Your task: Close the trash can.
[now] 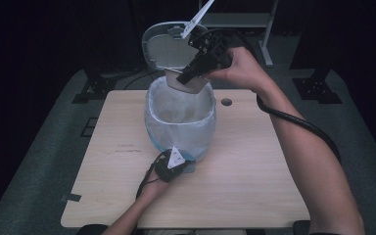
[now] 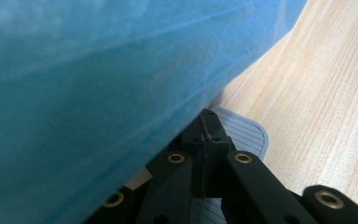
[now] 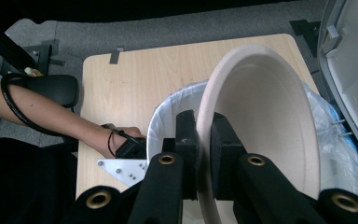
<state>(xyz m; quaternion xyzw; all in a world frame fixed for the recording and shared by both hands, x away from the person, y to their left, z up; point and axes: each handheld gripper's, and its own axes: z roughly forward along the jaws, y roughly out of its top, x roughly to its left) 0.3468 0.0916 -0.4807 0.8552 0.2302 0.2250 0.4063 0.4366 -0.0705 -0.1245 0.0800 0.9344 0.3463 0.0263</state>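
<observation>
A small bin [image 1: 176, 132] lined with a blue bag [image 2: 98, 93] stands mid-table, its grey lid [image 1: 164, 46] tipped up and back. Over the bin's far rim my right gripper [image 1: 183, 77] holds a beige paper bowl [image 3: 265, 126] on edge, tilted above the opening. Its jaws [image 3: 204, 140] are shut on the bowl's rim. My left gripper [image 1: 178, 164] sits low at the bin's near foot. It is shut [image 2: 208, 126], with its tips resting on the grey ribbed pedal [image 2: 251, 135] and nothing between them.
The wooden table [image 1: 254, 161] has bare surface left and right of the bin, and a small round hole [image 1: 226, 102] at the back right. A black cable [image 1: 298, 122] trails along the right forearm. Dark floor and stand legs surround the table.
</observation>
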